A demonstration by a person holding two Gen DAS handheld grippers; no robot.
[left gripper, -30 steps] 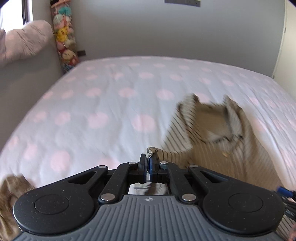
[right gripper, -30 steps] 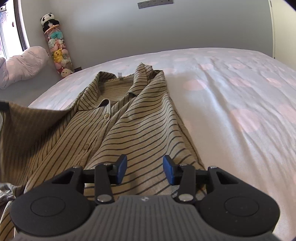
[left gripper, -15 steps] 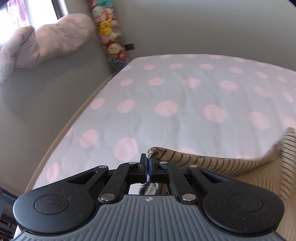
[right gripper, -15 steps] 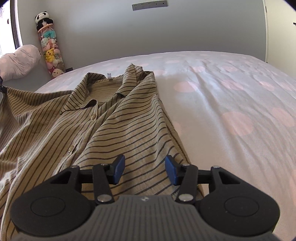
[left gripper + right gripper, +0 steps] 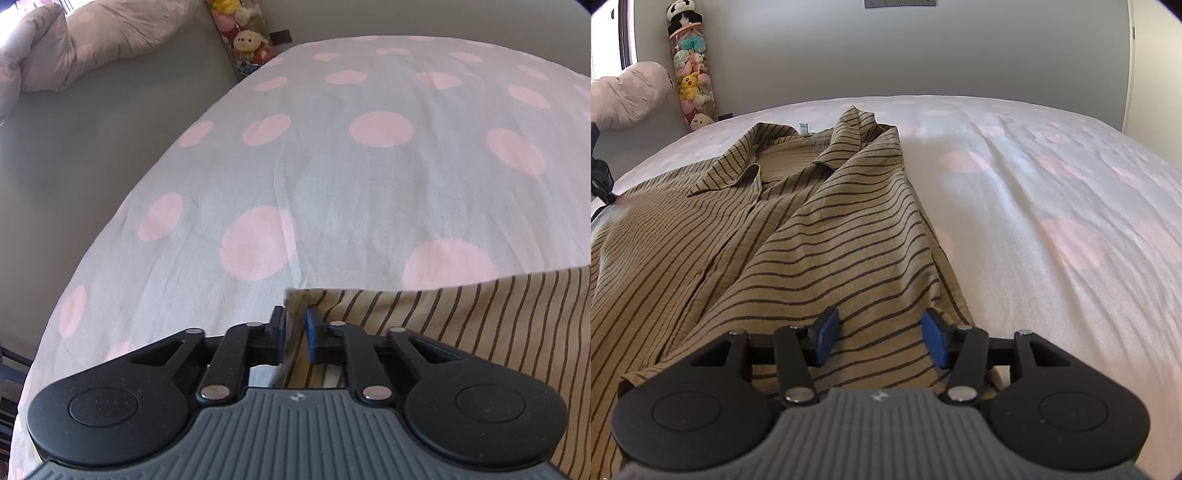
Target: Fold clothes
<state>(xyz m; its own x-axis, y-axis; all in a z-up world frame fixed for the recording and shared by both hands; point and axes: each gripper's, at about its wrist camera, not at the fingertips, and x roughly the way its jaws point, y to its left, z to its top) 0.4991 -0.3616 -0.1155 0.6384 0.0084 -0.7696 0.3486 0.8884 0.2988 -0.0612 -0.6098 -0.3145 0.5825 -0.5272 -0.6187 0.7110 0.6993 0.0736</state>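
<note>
We see the shirt (image 5: 820,229) spread collar-up on the bed (image 5: 1052,206), its right side already lying doubled inward. It looks light, limp and crinkly, so we judge it will sag and drag unless taken by a hem or corner. Our left gripper (image 5: 294,334) stands slightly parted with the cloth's corner edge between its fingers, hardly pinched, at the shirt's 9 o'clock. Our right gripper (image 5: 881,338) hovers wide open and holding nothing over the hem at 6 o'clock, a good place to pinch.

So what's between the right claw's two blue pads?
Only the striped shirt, lying flat beneath the open right claw; the right wrist view shows it.
</note>
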